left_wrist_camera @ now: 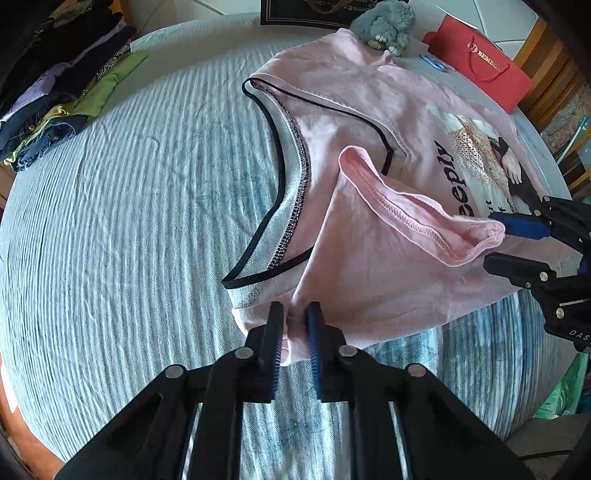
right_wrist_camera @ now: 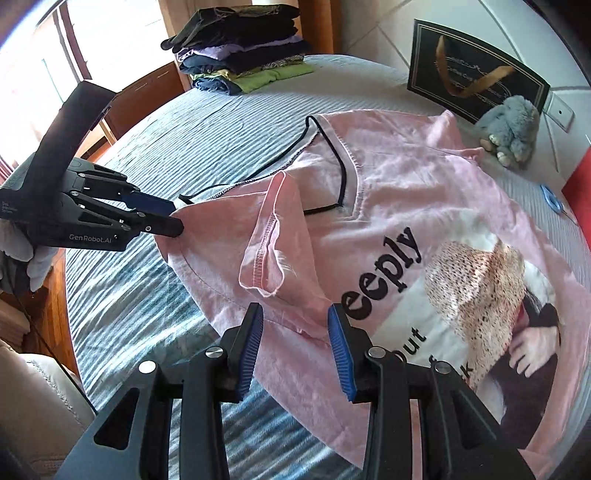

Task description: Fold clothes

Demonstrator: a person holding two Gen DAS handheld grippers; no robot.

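Observation:
A pink T-shirt [left_wrist_camera: 369, 122] [right_wrist_camera: 424, 192] with a black-trimmed V-neck and a printed picture lies face up on the striped blue bedspread [left_wrist_camera: 129, 221]. My left gripper [left_wrist_camera: 295, 325] [right_wrist_camera: 176, 218] is shut on the shirt's near shoulder corner, with fabric pinched between the pads. That side's short sleeve [left_wrist_camera: 406, 218] [right_wrist_camera: 273, 243] is folded inward over the chest. My right gripper [right_wrist_camera: 297, 343] [left_wrist_camera: 491, 240] is open, its jaws wide apart on either side of the sleeve's hem end, resting low on the shirt.
A stack of folded clothes [left_wrist_camera: 66, 92] [right_wrist_camera: 243, 55] sits at the far edge of the bed. A grey plush toy [left_wrist_camera: 388, 26] [right_wrist_camera: 513, 125], a black gift bag [right_wrist_camera: 472, 74] and a red gift bag [left_wrist_camera: 484, 66] stand beyond the shirt. A person's gloved hand [right_wrist_camera: 33, 254] holds the left gripper.

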